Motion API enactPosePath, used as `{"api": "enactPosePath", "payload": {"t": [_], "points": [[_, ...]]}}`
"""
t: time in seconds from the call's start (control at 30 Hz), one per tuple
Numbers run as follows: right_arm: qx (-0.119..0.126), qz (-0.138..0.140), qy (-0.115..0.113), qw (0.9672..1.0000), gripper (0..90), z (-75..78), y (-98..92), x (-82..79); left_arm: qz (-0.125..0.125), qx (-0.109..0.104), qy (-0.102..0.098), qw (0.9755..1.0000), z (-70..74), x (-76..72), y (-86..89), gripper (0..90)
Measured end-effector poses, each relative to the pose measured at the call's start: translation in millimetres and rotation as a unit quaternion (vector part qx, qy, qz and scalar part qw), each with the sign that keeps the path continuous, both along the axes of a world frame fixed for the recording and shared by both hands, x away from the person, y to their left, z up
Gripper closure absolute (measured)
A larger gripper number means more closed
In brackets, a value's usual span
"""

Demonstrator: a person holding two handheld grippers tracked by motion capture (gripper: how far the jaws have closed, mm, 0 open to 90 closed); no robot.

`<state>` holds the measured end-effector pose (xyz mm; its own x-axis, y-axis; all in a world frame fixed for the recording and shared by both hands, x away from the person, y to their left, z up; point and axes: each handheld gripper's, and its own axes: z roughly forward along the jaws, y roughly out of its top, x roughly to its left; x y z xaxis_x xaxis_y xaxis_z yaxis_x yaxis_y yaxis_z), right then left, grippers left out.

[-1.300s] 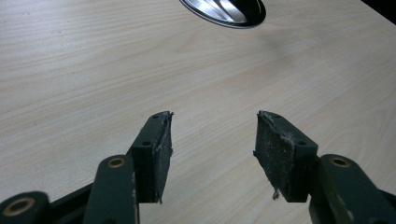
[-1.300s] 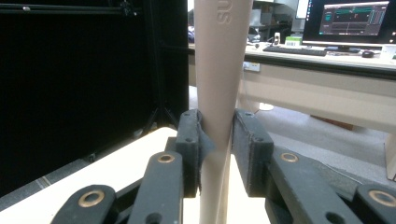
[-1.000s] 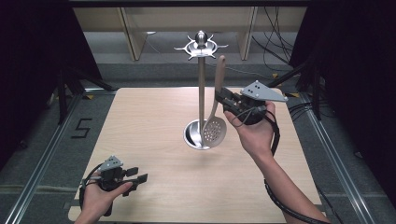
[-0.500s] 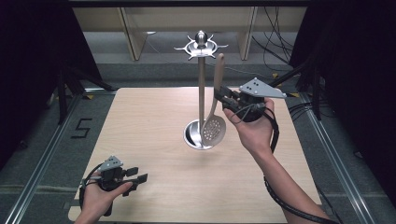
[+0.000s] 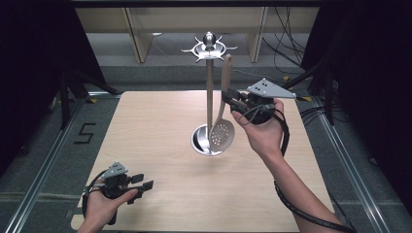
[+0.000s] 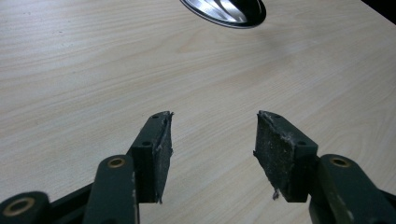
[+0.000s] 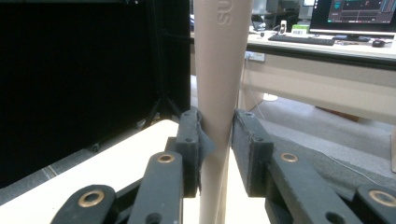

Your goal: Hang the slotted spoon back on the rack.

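Two grippers are in my hands at the wooden bench (image 5: 145,131); at the near left corner my left gripper (image 5: 145,185) sits low over bare wood, its jaws apart with nothing between them; in the left gripper view the pads (image 6: 161,144) frame only grain, with the stand's shiny round base (image 6: 224,9) ahead at the top edge; at mid-bench the steel utensil stand (image 5: 209,87) rises upright to its hooked crown; just right of its pole, my raised right gripper (image 5: 228,99) is clamped on the beige handle of a slotted spoon (image 5: 222,133), whose perforated bowl hangs beside the base.
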<state>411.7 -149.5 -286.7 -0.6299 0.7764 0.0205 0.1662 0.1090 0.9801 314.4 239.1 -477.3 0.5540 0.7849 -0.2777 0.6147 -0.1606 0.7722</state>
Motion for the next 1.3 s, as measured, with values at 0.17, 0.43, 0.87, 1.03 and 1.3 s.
{"api": "enactPosePath", "payload": {"t": [0.17,0.43,0.87,1.03,1.3], "points": [[0.000,0.004,0.004,1.0000,73.5,0.4,0.9,0.7,0.000,-0.002,-0.001,1.0000,-0.1,0.0,-0.5,45.0],[-0.006,-0.002,-0.002,1.0000,73.4,0.3,1.8,3.2,-0.001,0.001,0.000,1.0000,0.2,-0.1,0.1,45.0],[-0.008,0.003,0.010,0.9999,73.4,1.2,3.8,5.2,-0.001,0.000,-0.001,1.0000,0.2,-0.1,-0.1,45.0],[-0.005,0.001,0.015,0.9999,73.4,0.9,5.1,5.2,-0.001,0.002,0.000,1.0000,0.5,-0.3,0.2,45.0],[-0.008,0.004,0.008,0.9999,73.5,0.7,5.7,8.3,-0.002,0.001,0.000,1.0000,0.4,-0.3,0.1,45.0]]}}
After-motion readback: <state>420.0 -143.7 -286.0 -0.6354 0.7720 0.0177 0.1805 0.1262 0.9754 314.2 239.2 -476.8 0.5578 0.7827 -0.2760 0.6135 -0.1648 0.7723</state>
